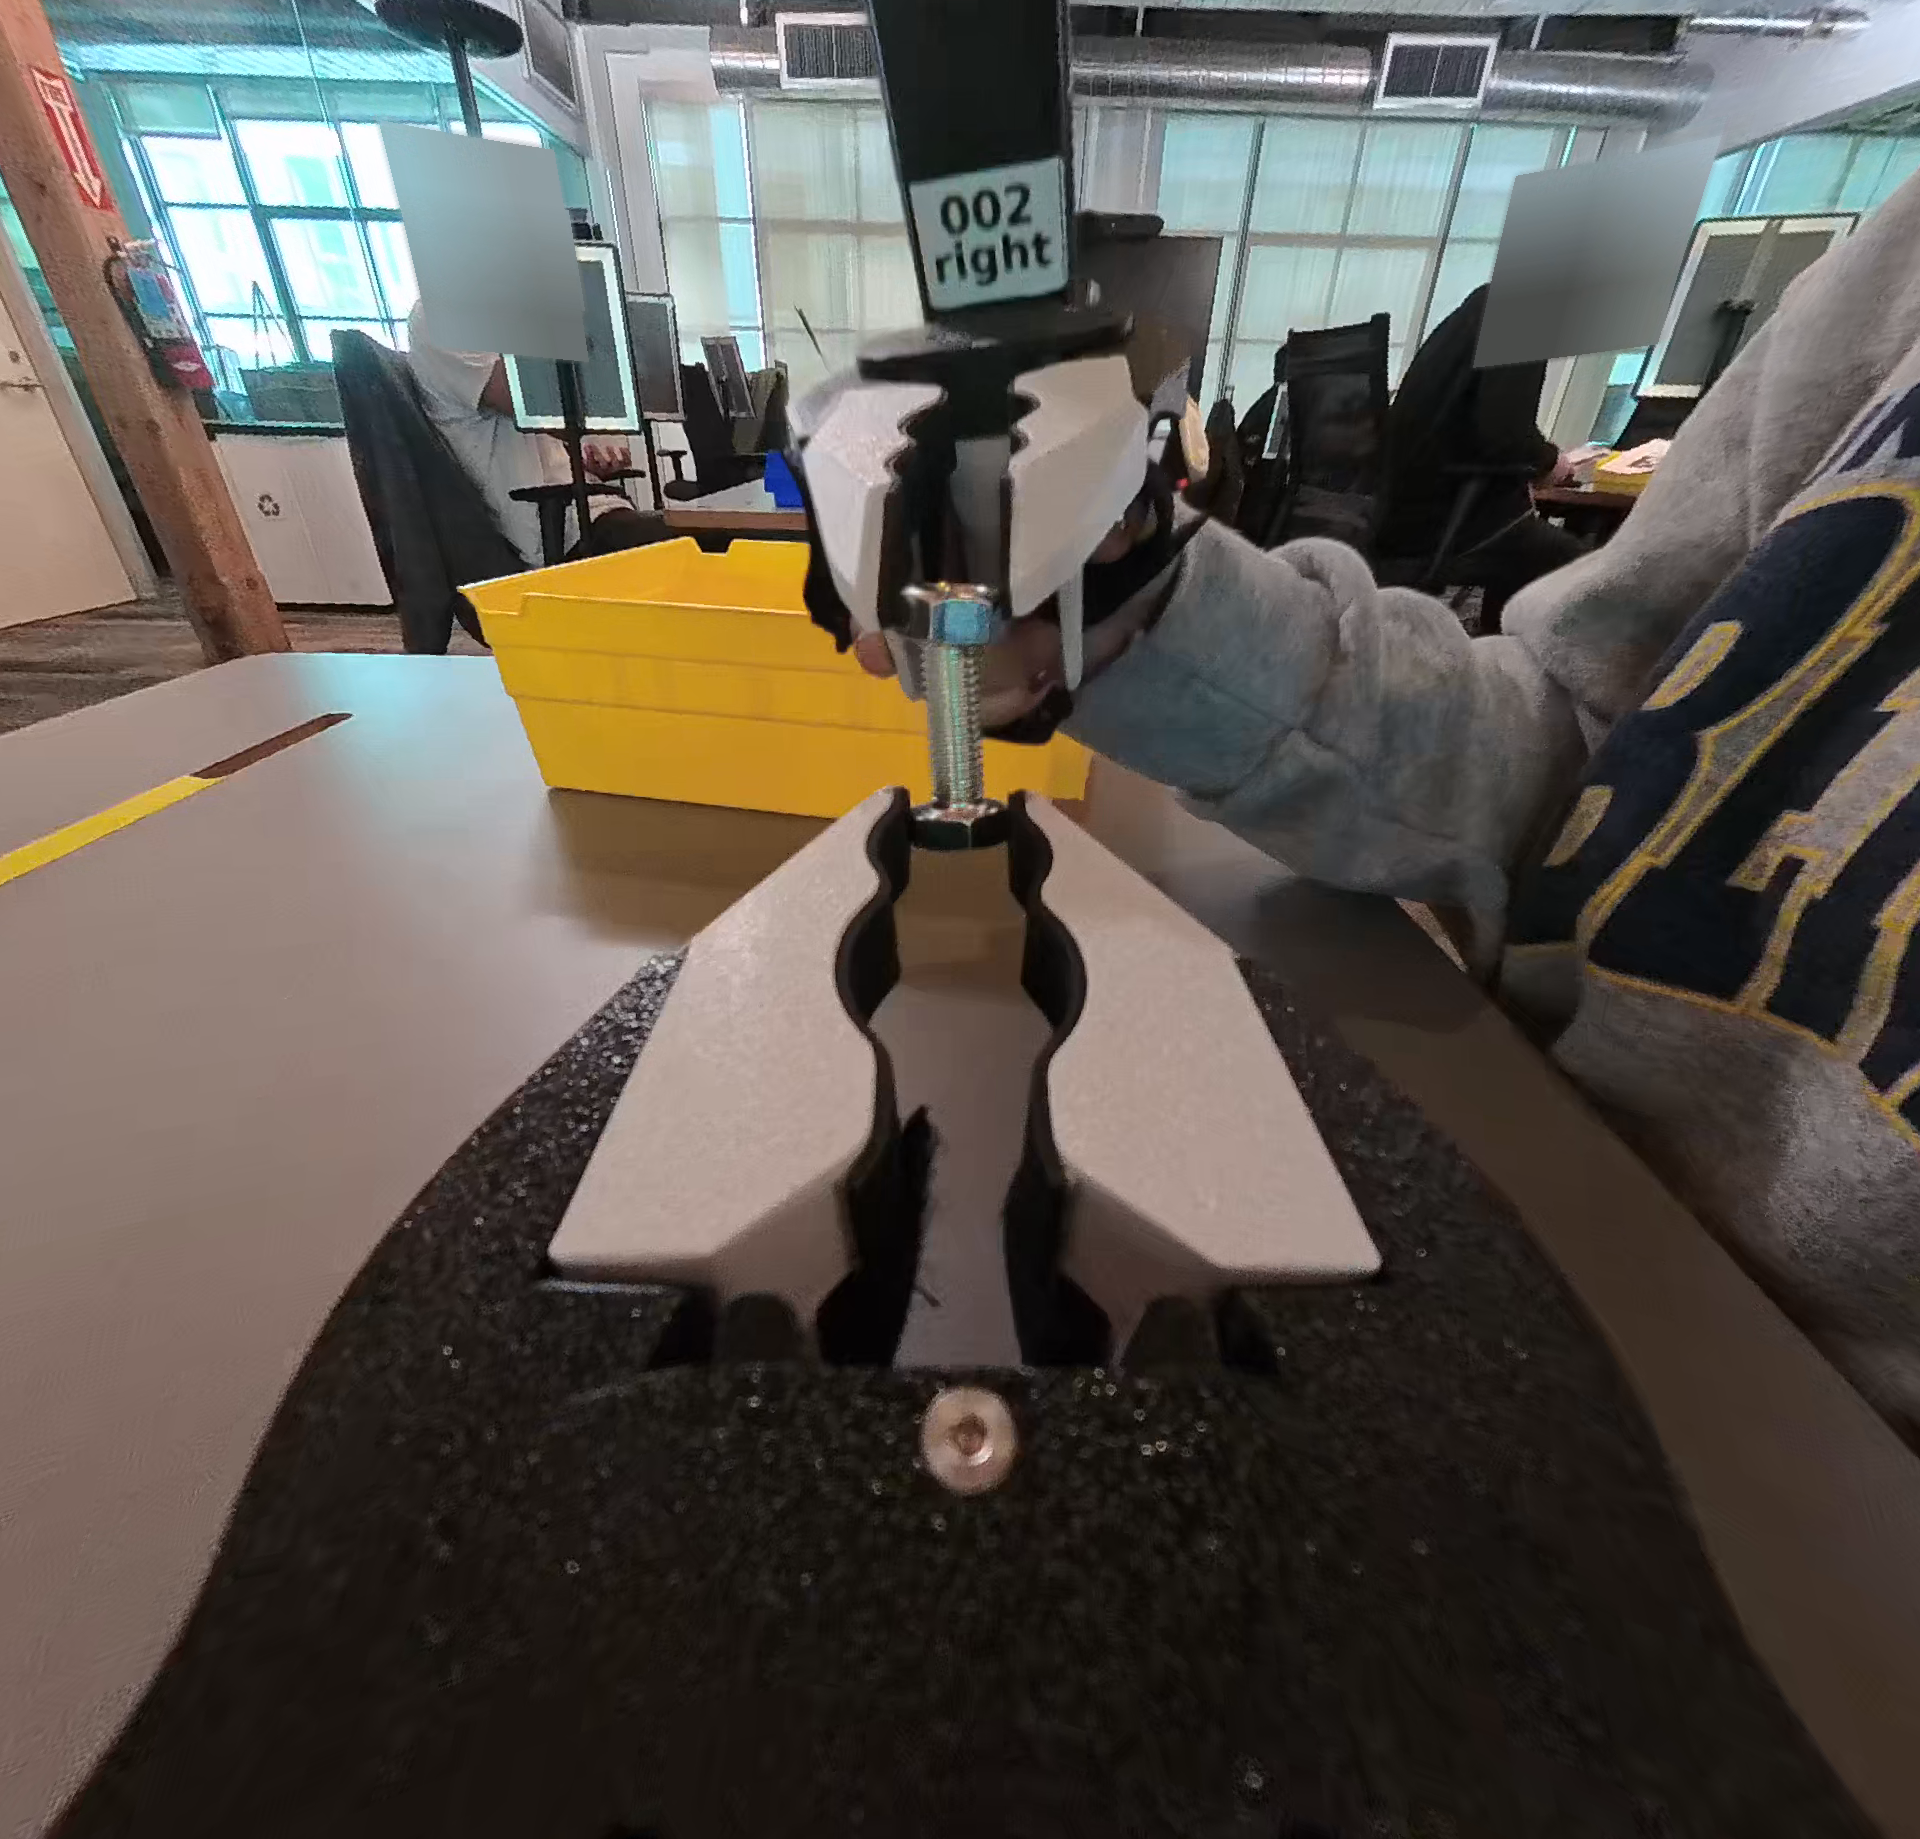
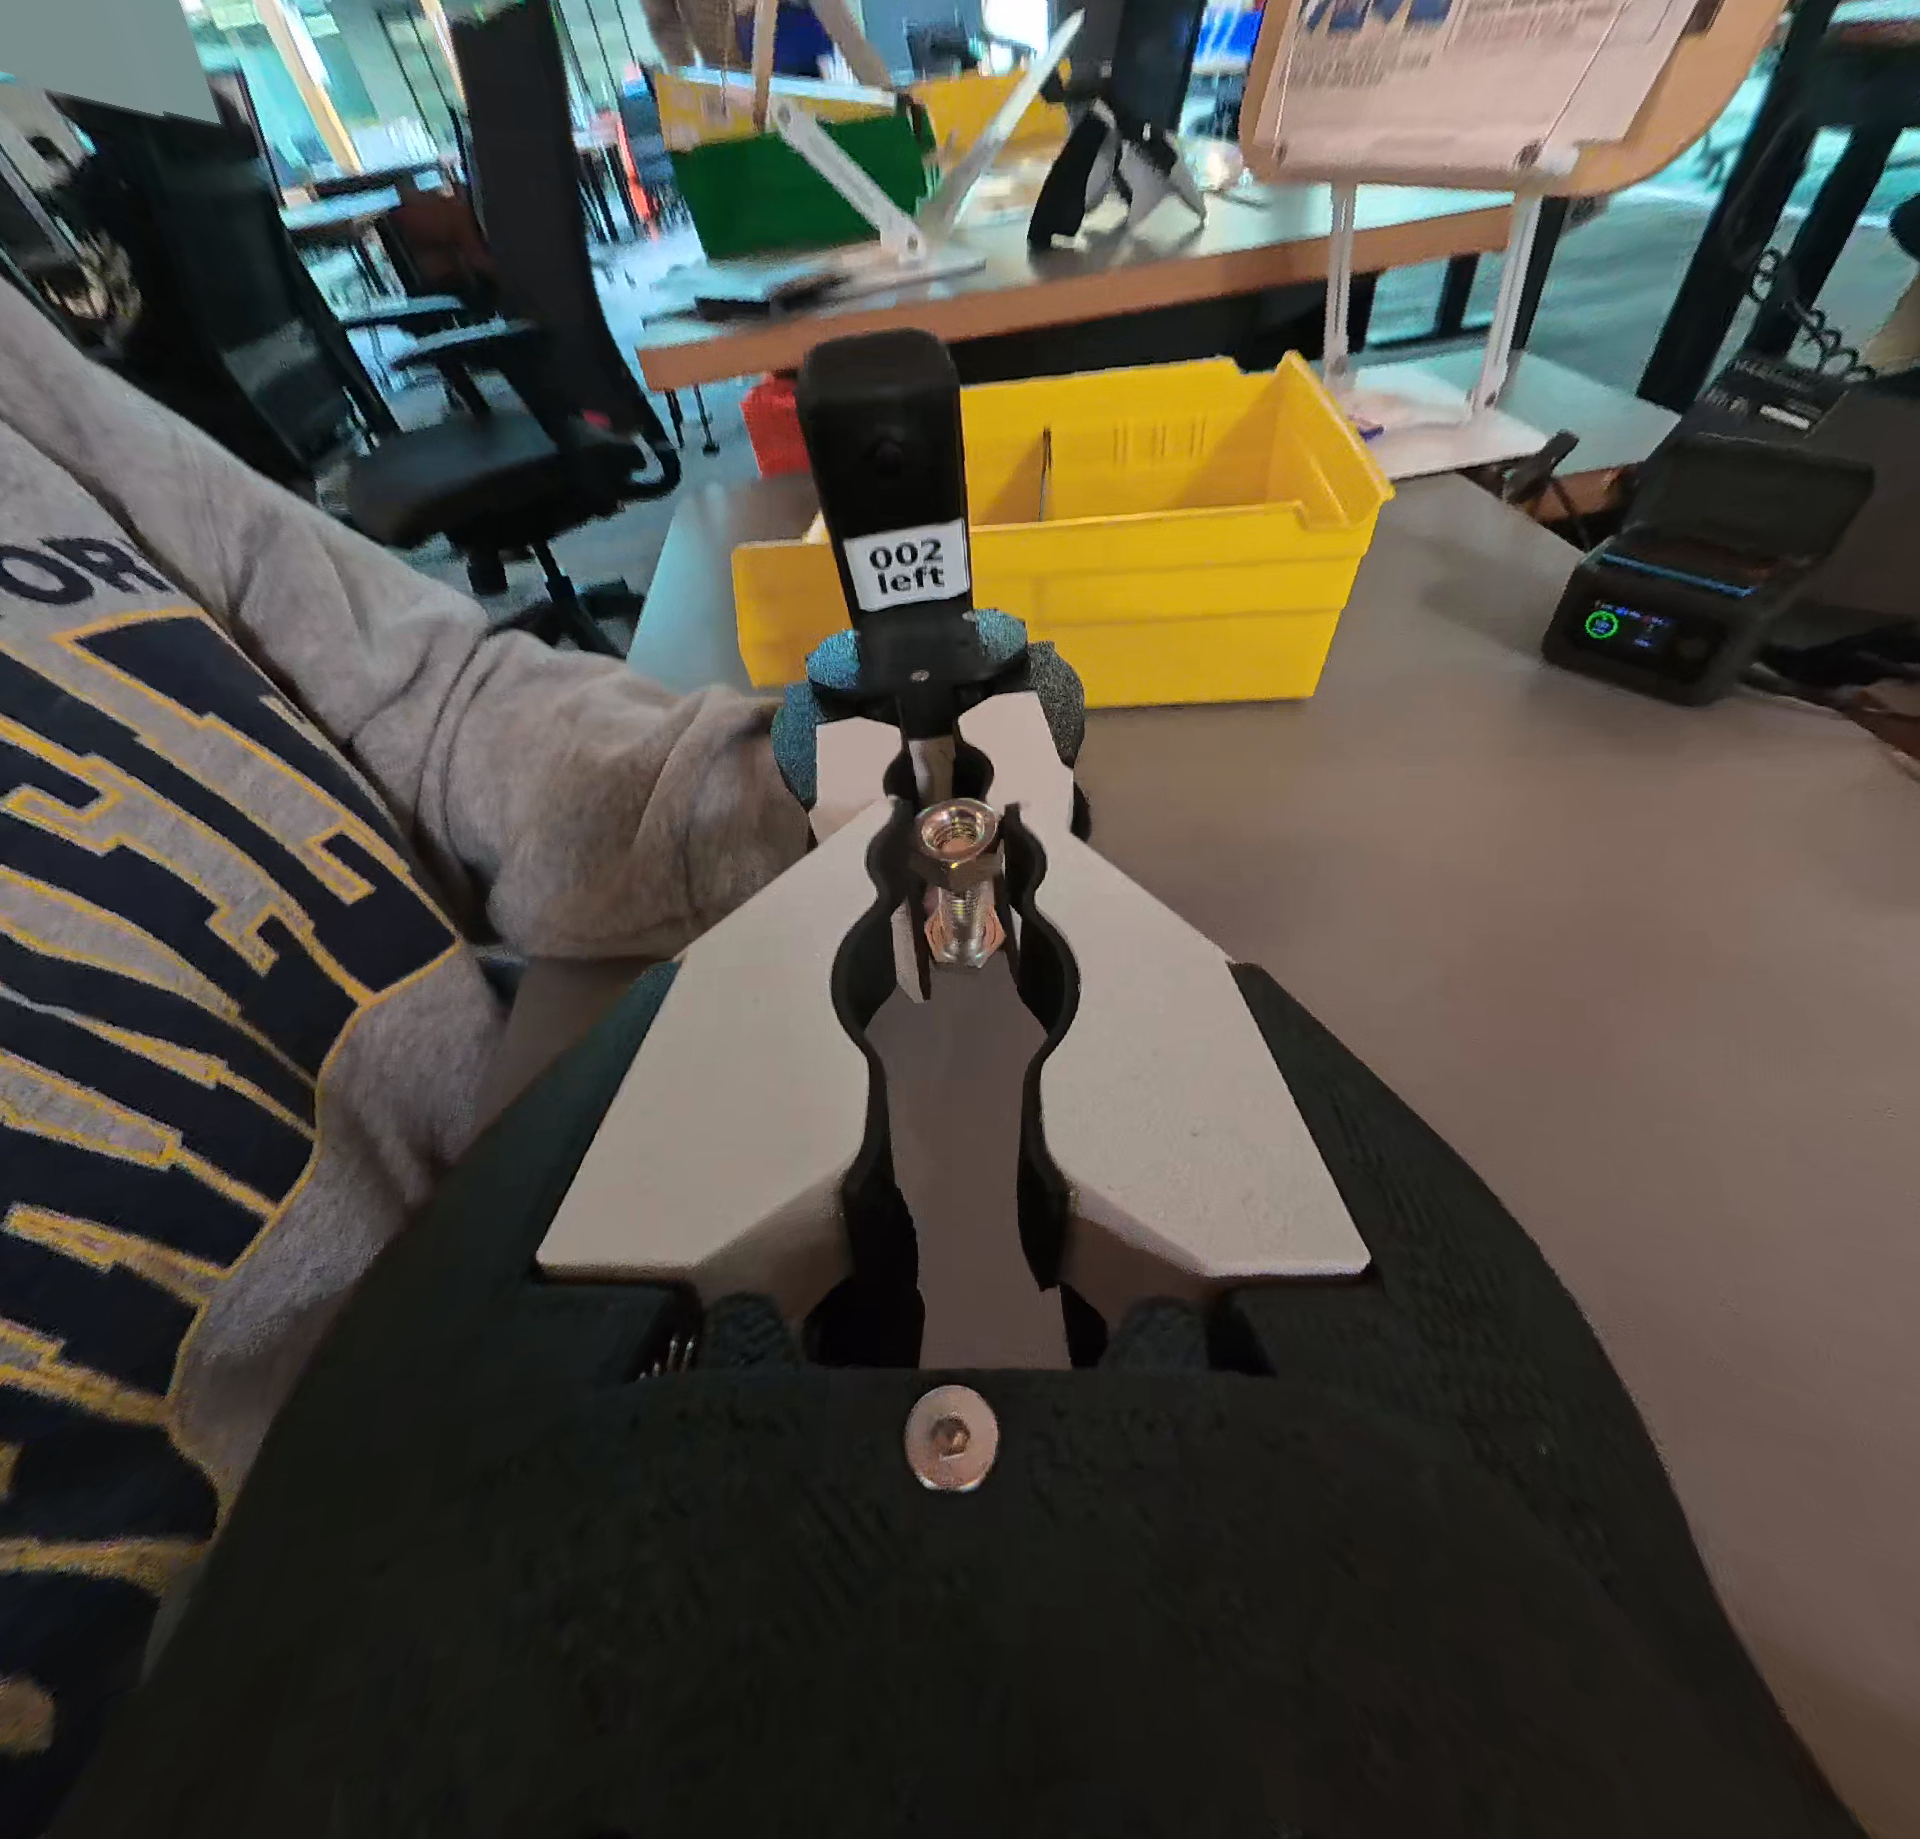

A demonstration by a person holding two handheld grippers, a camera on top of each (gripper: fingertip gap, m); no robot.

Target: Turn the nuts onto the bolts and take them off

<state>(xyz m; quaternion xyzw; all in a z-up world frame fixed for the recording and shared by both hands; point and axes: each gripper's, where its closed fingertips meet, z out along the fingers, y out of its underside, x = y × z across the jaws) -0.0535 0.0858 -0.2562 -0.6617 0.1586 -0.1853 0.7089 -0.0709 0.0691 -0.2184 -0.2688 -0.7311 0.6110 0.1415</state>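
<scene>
In the left wrist view a grey table (image 1: 312, 958) fills the left side, with a strip of yellow tape (image 1: 104, 833) near its left edge. Centre frame, the left gripper (image 1: 958, 833) is clenched on a steel nut (image 1: 956, 831) at its fingertips. A silver bolt (image 1: 956, 709) stands upright above that nut, its threaded tip at the nut's hole. The right gripper (image 1: 951, 610), in the upper centre and pointing down, grasps the bolt by its hex head. Behind them sits a yellow bin (image 1: 665, 688). A grey sleeve (image 1: 1403, 709) reaches in from the right.

In the right wrist view a grey sweatshirt (image 2: 208, 958) covers the left side. In the centre, the right gripper (image 2: 961, 942) holds the bolt (image 2: 964, 906), which runs away from the camera to the nut (image 2: 958, 844) held tight in the left gripper (image 2: 958, 828) just beyond. The yellow bin (image 2: 1143, 584) stands behind, and a small black device (image 2: 1704, 584) with a lit screen rests on the table (image 2: 1455, 958) at the right.
</scene>
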